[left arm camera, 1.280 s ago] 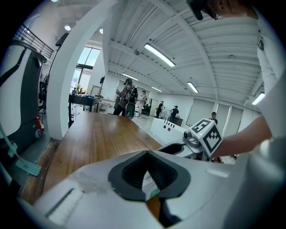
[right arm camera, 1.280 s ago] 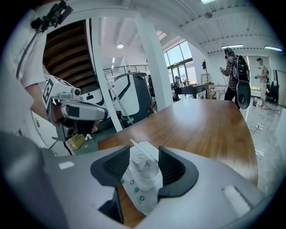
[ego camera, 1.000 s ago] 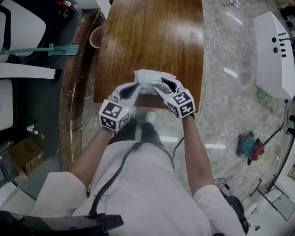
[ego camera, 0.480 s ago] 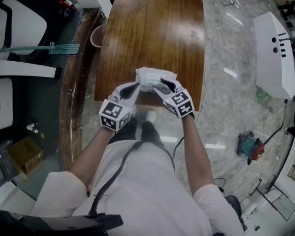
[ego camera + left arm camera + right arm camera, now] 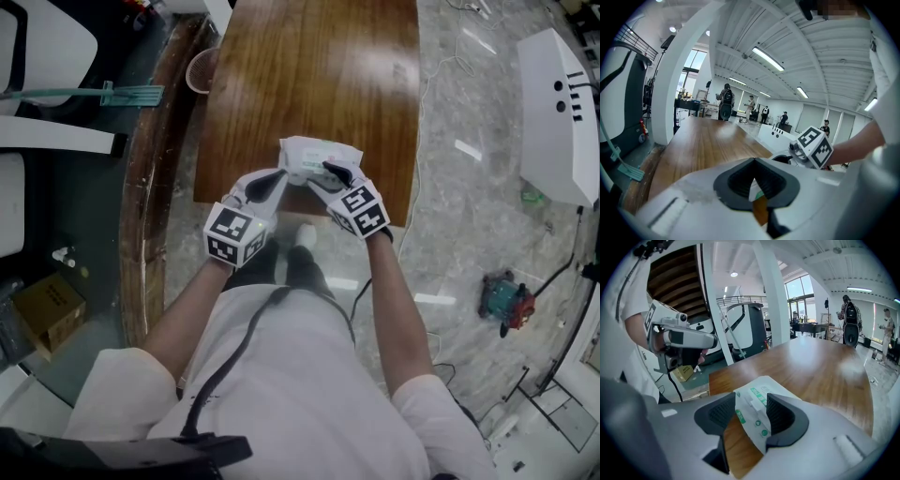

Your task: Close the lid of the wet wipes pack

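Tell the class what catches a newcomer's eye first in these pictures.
A white wet wipes pack lies at the near edge of a glossy wooden table. The left hand-held gripper pinches its left end, while the right hand-held gripper straddles its right part, jaws just opened slightly wider.

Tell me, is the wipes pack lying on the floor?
No, the wipes pack lies on the wooden table, near its front edge.
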Available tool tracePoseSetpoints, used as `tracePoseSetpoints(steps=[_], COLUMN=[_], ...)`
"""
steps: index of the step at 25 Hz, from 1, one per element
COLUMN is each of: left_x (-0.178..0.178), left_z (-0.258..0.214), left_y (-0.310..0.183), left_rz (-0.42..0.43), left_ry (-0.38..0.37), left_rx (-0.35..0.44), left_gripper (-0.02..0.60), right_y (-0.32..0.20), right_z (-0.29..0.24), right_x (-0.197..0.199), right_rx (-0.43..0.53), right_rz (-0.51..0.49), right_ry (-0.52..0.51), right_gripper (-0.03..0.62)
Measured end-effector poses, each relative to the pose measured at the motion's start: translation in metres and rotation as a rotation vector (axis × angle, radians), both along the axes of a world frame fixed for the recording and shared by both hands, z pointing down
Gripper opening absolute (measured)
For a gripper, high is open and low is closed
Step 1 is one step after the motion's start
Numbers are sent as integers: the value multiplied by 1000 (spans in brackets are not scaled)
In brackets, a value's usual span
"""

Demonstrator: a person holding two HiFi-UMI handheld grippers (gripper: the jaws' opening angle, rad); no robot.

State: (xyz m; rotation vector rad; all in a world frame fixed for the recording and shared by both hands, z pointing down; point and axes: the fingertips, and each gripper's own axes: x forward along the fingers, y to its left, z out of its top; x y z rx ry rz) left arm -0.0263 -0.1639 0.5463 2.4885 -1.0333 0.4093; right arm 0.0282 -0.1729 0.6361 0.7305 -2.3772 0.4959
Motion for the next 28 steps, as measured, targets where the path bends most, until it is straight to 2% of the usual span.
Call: tracePoseSetpoints(steps=[12, 19, 22, 25, 27, 28], left_x=[-7, -6, -5, -5, -6, -6], left_z=[-3, -5, -6, -8, -9, -10], left_y=[-1, 0, 1, 1, 2, 3], left_rz=[-3, 5, 10, 13, 15, 15], left_ry=[2, 1, 1, 2, 3, 4], left_rx=[4, 10, 13, 19, 21, 23], left_gripper=[0, 0, 0, 0, 0, 0], right_y=[13, 19, 17, 15, 13, 13], right_z=[13, 22, 20, 11, 3, -1], right_x=[-12, -17, -17, -15, -14, -13], right_rx=[-30, -56, -60, -44, -20, -13], right_rz=[-94, -88, -74, -26, 19, 44], right_ry=[124, 168, 150, 81, 34, 10], right_gripper=[221, 276, 275, 266, 190, 178])
